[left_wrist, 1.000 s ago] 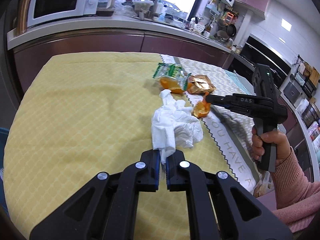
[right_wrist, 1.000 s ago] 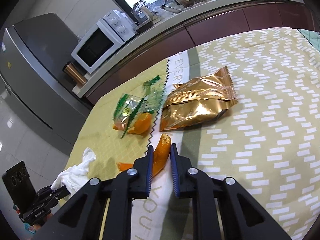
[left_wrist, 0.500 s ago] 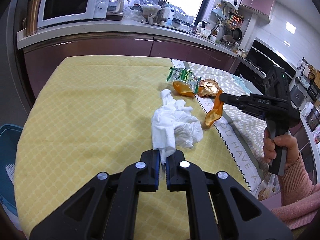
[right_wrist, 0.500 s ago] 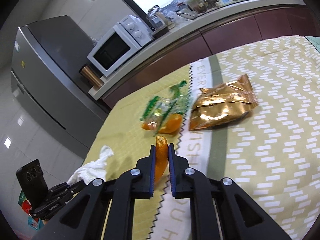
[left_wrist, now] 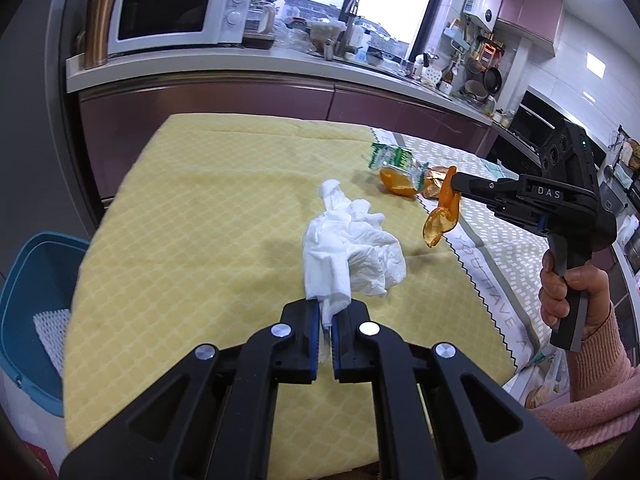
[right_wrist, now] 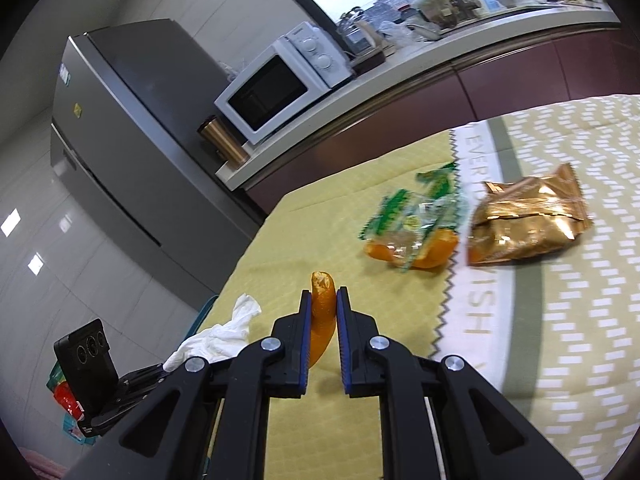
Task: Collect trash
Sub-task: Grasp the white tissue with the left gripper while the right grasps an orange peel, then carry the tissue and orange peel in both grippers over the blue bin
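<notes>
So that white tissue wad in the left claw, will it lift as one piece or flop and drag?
The tissue wad looks crumpled and soft, so it will probably droop from the left claw, which pinches only one corner. It seems light, so the lift should be easy. Its loose folds may trail on the yellow tablecloth, and thin paper could tear if snagged.

From my left camera the blue bin (left_wrist: 24,300) beside the table (left_wrist: 200,208) is cut by the frame edge — its contents unclear. The gold packet (left_wrist: 434,184) hides behind the orange peel (left_wrist: 442,216); my right view blurs the green wrapper (right_wrist: 412,216) — print unreadable.
</notes>
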`<state>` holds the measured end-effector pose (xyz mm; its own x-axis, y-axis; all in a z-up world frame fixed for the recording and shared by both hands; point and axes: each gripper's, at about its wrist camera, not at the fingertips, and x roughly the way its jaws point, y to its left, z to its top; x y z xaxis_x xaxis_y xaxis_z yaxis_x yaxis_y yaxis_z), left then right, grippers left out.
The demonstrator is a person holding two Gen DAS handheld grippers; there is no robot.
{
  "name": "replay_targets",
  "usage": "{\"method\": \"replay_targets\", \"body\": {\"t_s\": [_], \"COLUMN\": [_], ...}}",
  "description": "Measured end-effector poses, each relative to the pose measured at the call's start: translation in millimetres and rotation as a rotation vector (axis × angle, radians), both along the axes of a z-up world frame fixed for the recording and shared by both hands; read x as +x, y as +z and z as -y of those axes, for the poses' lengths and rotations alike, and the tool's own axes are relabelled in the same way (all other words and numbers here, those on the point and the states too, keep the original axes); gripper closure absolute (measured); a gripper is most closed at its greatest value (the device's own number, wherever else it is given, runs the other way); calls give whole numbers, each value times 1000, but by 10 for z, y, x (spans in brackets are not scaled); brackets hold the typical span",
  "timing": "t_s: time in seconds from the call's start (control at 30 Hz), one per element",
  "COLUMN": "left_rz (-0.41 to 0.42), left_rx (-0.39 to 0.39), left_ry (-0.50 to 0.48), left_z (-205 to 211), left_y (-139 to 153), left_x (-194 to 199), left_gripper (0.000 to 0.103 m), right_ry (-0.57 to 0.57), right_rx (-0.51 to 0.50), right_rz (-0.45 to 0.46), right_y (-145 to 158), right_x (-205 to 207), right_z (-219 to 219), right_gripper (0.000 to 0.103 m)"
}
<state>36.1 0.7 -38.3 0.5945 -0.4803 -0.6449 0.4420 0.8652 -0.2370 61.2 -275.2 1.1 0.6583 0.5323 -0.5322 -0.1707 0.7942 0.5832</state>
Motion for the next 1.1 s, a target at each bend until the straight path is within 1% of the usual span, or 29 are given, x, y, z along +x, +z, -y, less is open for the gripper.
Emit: {"method": "replay_targets", "body": {"t_s": [0.4, 0.63, 1.1], "left_rz": [33, 31, 29], "left_rx": [0, -9, -19], "left_ry": [75, 113, 162], "left_z": [-381, -614, -870], "left_y": [100, 120, 126], "left_x": [-108, -133, -198], "left_gripper": [98, 98, 98], "right_ry": [91, 135, 193], "right_rx": [9, 9, 3], "right_rz": [13, 13, 2], "right_y": [48, 48, 36], "right_x": [130, 204, 307], "right_z": [-452, -717, -1045], "right_gripper": [92, 92, 92]}}
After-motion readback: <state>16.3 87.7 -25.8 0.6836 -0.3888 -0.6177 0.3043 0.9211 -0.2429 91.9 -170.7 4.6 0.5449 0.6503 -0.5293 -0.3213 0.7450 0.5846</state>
